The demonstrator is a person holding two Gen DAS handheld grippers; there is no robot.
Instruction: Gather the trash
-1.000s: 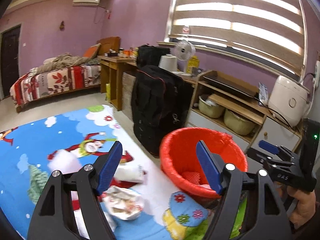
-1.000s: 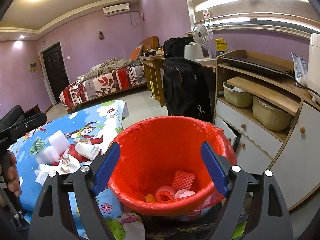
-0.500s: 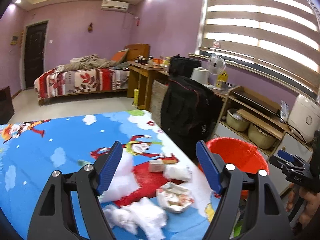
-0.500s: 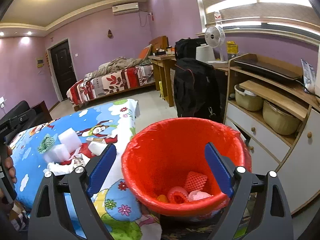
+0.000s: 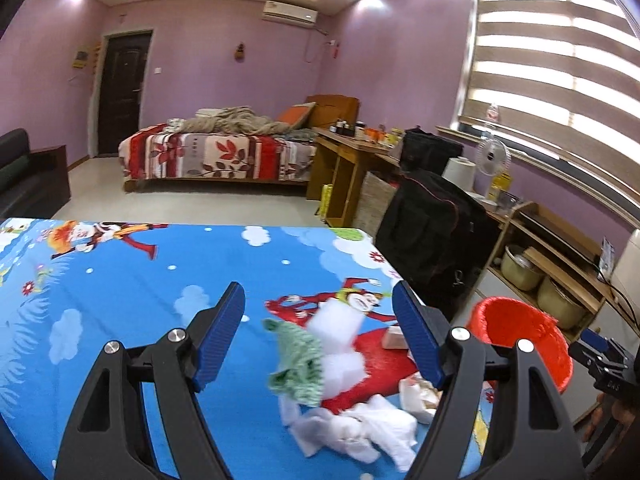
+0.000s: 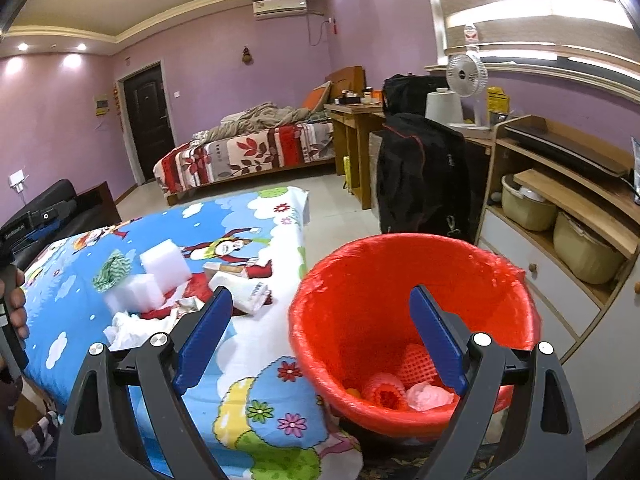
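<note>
Our left gripper (image 5: 319,340) fingers spread empty above white crumpled tissues (image 5: 360,432) on the table (image 5: 120,288); right gripper (image 6: 320,344) released wide over red plastic-lined bin (image 6: 416,280).

Left gripper (image 5: 318,336) and right gripper (image 6: 320,336) both tilt downward, jaws apart, holding nothing.

Counter (image 5: 120,288): covered with a blue cartoon-print cloth (image 6: 256,364) showing clouds, flowers and red figures.

Lying on it, grouped near the corner toward the bin:
- two white foam blocks (image 6: 166,260), one just beside the other;
- a green-and-white patterned cloth (image 5: 298,360), touching the blocks;
- crumpled white tissues (image 5: 360,428);
- a small white packet (image 6: 240,288);
- a crumpled wrapper (image 5: 420,394);
- a small pinkish box (image 5: 394,338).

Floor (image 6: 340,208): pale tile; a red-lined bin (image 6: 400,276) stands on it just beside the counter.
</note>
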